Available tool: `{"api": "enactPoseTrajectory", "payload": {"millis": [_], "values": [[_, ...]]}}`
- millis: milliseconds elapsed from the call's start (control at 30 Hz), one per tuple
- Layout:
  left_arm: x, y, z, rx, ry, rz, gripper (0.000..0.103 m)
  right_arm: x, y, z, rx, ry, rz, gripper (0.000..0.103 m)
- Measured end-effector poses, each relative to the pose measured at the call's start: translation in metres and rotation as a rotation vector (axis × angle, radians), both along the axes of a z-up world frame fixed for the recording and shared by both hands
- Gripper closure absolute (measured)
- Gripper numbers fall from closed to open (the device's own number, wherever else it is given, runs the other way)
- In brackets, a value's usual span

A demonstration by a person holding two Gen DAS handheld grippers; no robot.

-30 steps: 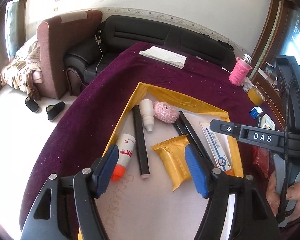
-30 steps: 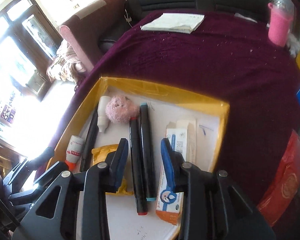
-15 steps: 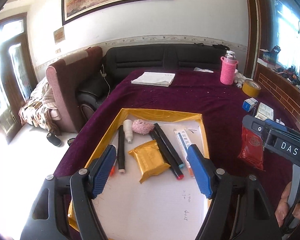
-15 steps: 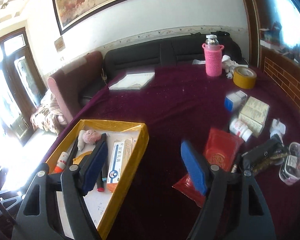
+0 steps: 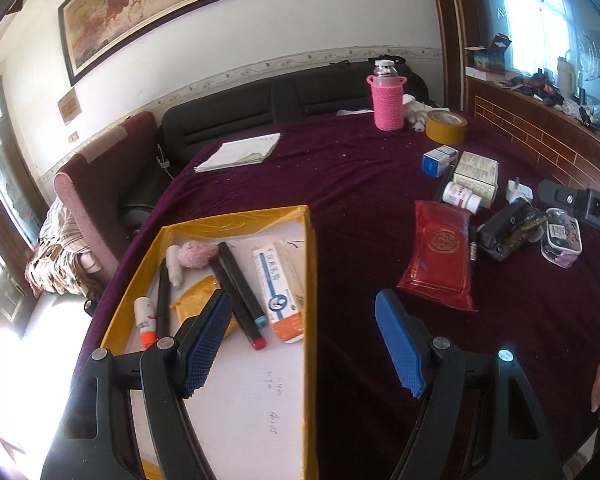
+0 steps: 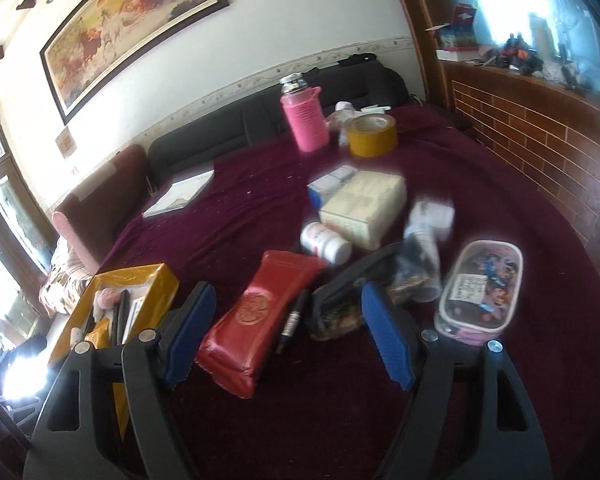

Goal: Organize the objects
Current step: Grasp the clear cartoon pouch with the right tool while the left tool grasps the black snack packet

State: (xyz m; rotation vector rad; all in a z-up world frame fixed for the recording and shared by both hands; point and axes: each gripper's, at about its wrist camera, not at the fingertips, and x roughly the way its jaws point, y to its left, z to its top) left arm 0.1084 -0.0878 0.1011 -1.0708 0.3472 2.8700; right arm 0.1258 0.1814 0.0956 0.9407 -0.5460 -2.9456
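the yellow tray (image 5: 306,264) at left already holds markers and a tube box; the left gripper (image 5: 304,340) hovers wide and empty over its rim; the right gripper (image 6: 286,338), wide and empty, faces the red packet (image 6: 256,316), seemingly the next pick, needing a descent and squeeze.

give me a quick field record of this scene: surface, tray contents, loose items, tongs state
surface: table under a dark purple cloth
tray: yellow-rimmed tray on the left side
in tray: pink fuzzy ball, two black markers, toothpaste box, yellow packet, small white bottles
loose items: red packet, white pill bottle, cream box, clear pouch, black pen
far end: pink-sleeved flask, yellow tape roll, notebook
left tongs: open, empty
right tongs: open, empty, over the red packet
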Motion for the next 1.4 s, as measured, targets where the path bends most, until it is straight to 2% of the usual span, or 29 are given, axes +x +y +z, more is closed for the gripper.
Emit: {"api": "enactPoseTrajectory", "payload": {"millis": [67, 200, 300, 433, 533, 567, 667, 700, 733, 767, 833, 967, 1067, 1133, 1200, 1267, 1333, 1400], "values": [[-0.001, 0.012, -0.005, 0.004, -0.028, -0.032, 0.034, 0.004, 0.025, 0.0, -0.001, 0.004, -0.051, 0.028], [0.0, 0.036, -0.024, 0.076, -0.134, -0.123, 0.034, 0.008, 0.081, -0.002, 0.013, -0.004, -0.162, 0.028], [0.004, 0.057, -0.045, 0.085, -0.212, -0.199, 0.034, 0.007, 0.114, -0.003, 0.027, -0.027, -0.223, 0.028], [0.001, 0.071, -0.073, 0.06, -0.278, -0.218, 0.034, -0.001, 0.139, -0.01, 0.027, -0.071, -0.244, 0.028], [-0.003, 0.069, -0.091, 0.075, -0.332, -0.201, 0.033, -0.023, 0.157, -0.026, -0.046, -0.129, -0.214, 0.028], [-0.002, 0.067, -0.09, 0.096, -0.316, -0.196, 0.032, -0.03, 0.16, -0.031, -0.063, -0.148, -0.208, 0.028], [0.001, 0.066, -0.09, 0.083, -0.296, -0.191, 0.024, -0.056, 0.167, -0.051, -0.104, -0.233, -0.209, 0.028], [0.0, 0.065, -0.091, 0.082, -0.287, -0.174, 0.015, -0.064, 0.165, -0.057, -0.105, -0.27, -0.215, 0.028], [-0.001, 0.061, -0.094, 0.097, -0.284, -0.151, 0.009, -0.068, 0.162, -0.062, -0.1, -0.297, -0.22, 0.028], [-0.002, 0.058, -0.095, 0.119, -0.289, -0.149, 0.008, -0.073, 0.156, -0.067, -0.09, -0.32, -0.214, 0.028], [-0.002, 0.06, -0.096, 0.108, -0.3, -0.167, 0.001, -0.082, 0.139, -0.073, -0.037, -0.357, -0.173, 0.027], [-0.002, 0.059, -0.096, 0.102, -0.303, -0.17, 0.001, -0.088, 0.109, -0.077, 0.132, -0.398, -0.182, 0.026], [-0.001, 0.058, -0.097, 0.1, -0.306, -0.18, 0.001, -0.088, 0.101, -0.079, 0.196, -0.418, -0.184, 0.026], [-0.001, 0.06, -0.097, 0.101, -0.32, -0.22, 0.002, -0.08, 0.103, -0.079, 0.177, -0.428, -0.166, 0.026], [0.004, 0.06, -0.088, 0.159, -0.321, -0.295, 0.003, -0.064, 0.107, -0.079, 0.147, -0.438, -0.143, 0.027], [0.006, 0.064, -0.067, 0.184, -0.259, -0.352, 0.003, -0.044, 0.11, -0.08, 0.126, -0.442, -0.112, 0.027], [0.001, 0.078, -0.048, 0.152, -0.195, -0.403, 0.002, -0.022, 0.114, -0.08, 0.125, -0.436, -0.101, 0.026], [-0.014, 0.1, -0.036, 0.119, -0.18, -0.445, 0.002, 0.0, 0.12, -0.081, 0.086, -0.418, -0.083, 0.026]]}}
